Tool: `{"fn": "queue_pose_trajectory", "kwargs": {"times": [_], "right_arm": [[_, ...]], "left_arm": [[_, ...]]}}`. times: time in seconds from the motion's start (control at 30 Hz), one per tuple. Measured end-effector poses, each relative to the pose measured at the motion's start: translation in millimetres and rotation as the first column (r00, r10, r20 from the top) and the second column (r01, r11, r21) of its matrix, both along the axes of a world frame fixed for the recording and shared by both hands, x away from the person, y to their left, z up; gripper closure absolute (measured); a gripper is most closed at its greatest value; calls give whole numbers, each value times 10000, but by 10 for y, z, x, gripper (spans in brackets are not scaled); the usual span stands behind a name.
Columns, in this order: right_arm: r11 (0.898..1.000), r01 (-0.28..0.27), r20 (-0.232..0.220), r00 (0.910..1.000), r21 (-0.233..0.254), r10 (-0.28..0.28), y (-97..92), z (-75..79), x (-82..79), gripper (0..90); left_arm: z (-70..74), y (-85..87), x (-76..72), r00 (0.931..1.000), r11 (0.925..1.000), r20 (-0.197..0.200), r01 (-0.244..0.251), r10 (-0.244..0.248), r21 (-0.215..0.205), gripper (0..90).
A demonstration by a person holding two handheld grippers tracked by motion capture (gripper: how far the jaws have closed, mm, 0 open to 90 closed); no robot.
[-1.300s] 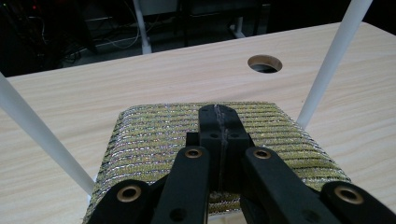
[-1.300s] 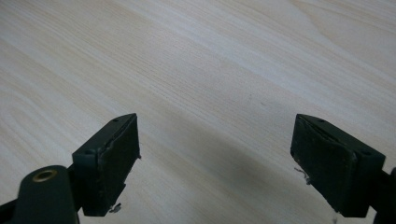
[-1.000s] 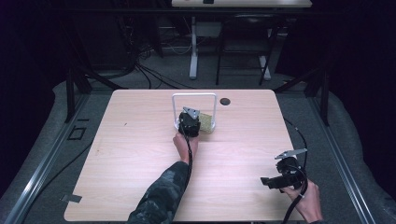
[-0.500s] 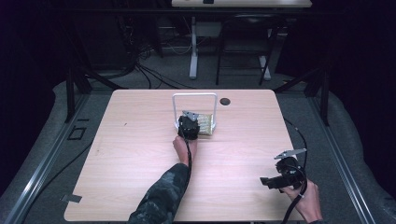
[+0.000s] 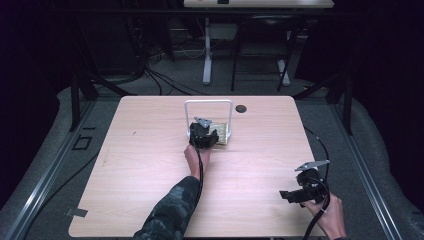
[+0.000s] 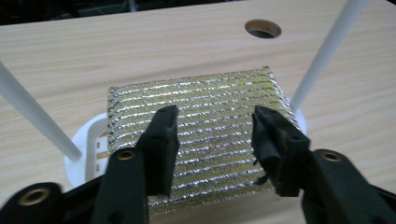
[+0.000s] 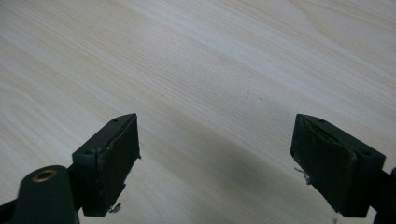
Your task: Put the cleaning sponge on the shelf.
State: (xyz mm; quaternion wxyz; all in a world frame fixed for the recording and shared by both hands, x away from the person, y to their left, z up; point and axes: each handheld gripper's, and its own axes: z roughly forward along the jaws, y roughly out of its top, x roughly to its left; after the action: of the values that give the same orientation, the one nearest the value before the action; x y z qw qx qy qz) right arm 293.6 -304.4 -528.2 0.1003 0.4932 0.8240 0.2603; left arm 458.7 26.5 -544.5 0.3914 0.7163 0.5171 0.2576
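Observation:
A gold and silver mesh pad (image 6: 201, 98) lies flat on the round base (image 6: 88, 140) of a white wire rack (image 5: 208, 102) at the table's far middle. My left gripper (image 6: 215, 119) hovers just over the pad's near half. Its jaws have just been opening and stand apart, and neither pad presses on the mesh. From above, the left gripper (image 5: 210, 131) sits at the foot of the rack, with the pad (image 5: 222, 131) showing to its right. My right gripper (image 5: 285, 196) rests near the front right corner. It is open (image 7: 217, 140) over bare wood.
Two white rack posts (image 6: 327, 51) rise on either side of the pad. A round cable hole (image 5: 241, 108) lies in the table just beyond the rack. Chair and desk legs stand on the dark floor behind the table.
The left gripper has drawn slightly back from the rack toward the person, and more of the pad shows beside it. The right hand has stayed put.

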Motion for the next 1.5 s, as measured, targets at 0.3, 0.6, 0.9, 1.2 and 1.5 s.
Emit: {"fn": "queue_pose_trajectory", "kwargs": {"times": [0.3,0.6,0.9,1.2,1.5], "right_arm": [[10000,35,53,10000,18,-36,-14,2,-17,148],[10000,83,49,10000,4,-83,0,9,-20,146],[10000,46,69,10000,-39,-45,11,17,-27,146],[10000,-4,97,10000,43,4,40,36,-38,143],[10000,-12,163,9999,31,11,28,49,-46,138]], "left_arm": [[211,21,-145,9945,9943,76,1043,-1044,213,299],[288,161,-230,9850,9862,-757,1589,-1552,461,164],[442,341,-278,9758,9803,-1153,1922,-1860,451,104],[629,582,-342,9606,9714,-1709,2312,-2192,539,8],[817,902,-467,9546,9684,-1756,2484,-2407,231,3]]}}
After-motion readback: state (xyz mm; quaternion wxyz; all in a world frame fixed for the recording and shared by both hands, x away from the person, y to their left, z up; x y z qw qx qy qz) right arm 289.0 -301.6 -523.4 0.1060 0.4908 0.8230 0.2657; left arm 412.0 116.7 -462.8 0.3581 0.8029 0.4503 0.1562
